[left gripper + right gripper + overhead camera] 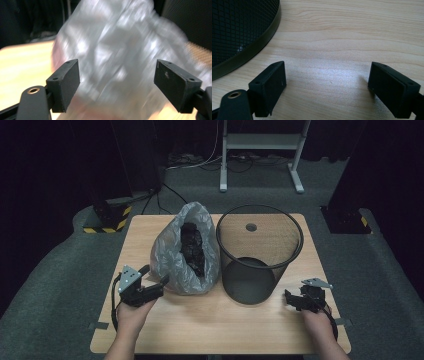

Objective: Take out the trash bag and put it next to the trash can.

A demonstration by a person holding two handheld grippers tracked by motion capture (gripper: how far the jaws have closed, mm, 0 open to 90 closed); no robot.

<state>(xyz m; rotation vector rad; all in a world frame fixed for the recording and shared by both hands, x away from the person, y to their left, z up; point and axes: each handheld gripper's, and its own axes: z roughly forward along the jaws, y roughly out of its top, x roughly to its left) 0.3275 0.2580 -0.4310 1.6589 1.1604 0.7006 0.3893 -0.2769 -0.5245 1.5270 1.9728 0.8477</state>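
L gripper (159,282) wide open at grey bag (172,255), nothing held; R gripper (291,299) open, empty, near mesh bin (260,245).

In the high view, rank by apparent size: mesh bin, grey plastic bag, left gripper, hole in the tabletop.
1. mesh bin, largest
2. grey plastic bag, slightly smaller
3. left gripper, clearly smaller though nearer the camera
4. hole in the tabletop, smallest

Right gripper (327,82) fingers spread over bare table (352,30) beside mesh bin (237,27).
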